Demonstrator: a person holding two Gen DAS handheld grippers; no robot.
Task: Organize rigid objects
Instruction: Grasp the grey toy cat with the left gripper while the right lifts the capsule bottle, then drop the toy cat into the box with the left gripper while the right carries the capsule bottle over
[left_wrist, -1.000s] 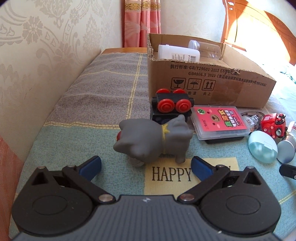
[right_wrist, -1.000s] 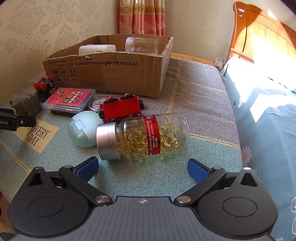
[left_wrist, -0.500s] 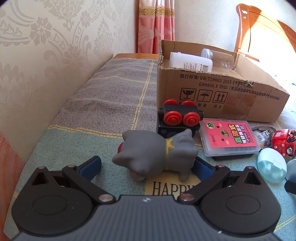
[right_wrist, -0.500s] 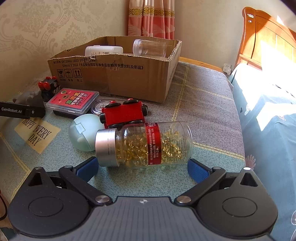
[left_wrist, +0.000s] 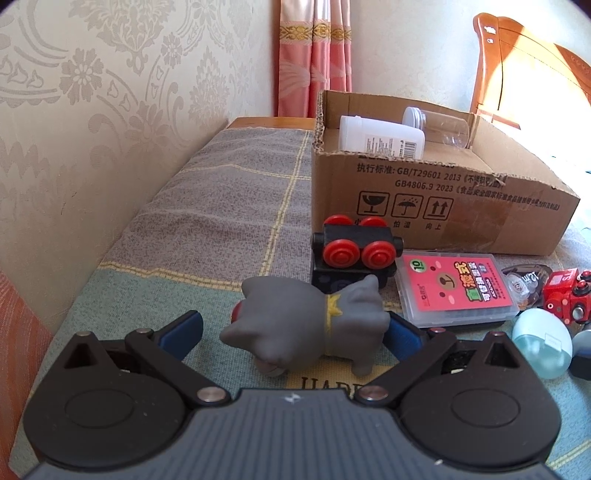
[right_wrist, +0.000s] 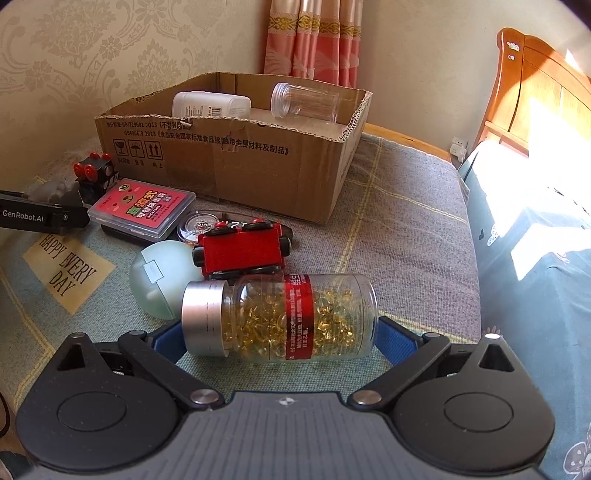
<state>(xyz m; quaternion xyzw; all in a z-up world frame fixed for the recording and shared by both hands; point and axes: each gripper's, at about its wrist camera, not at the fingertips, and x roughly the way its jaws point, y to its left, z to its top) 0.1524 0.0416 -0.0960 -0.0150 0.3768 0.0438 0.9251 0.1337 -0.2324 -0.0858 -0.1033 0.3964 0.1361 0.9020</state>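
Note:
My left gripper (left_wrist: 291, 328) is open, with a grey rubber cat toy (left_wrist: 306, 325) between its blue fingers, the right pad close to its rear. My right gripper (right_wrist: 280, 336) is open around a clear bottle of yellow capsules (right_wrist: 280, 317) with a silver cap, lying on its side. A cardboard box (left_wrist: 443, 192) holds a white bottle (left_wrist: 380, 136) and a clear jar (left_wrist: 439, 125). The box also shows in the right wrist view (right_wrist: 229, 158).
On the bed cover lie a black toy wagon with red wheels (left_wrist: 354, 254), a pink card case (left_wrist: 454, 291), a red toy wagon (right_wrist: 242, 253), a pale green egg case (right_wrist: 162, 280) and a round tape tin (right_wrist: 197, 225). A wall runs left, a wooden headboard (right_wrist: 535, 88) right.
Both grippers moved forward. The cat toy now sits between the left fingers and the capsule bottle between the right fingers. Neither object has moved.

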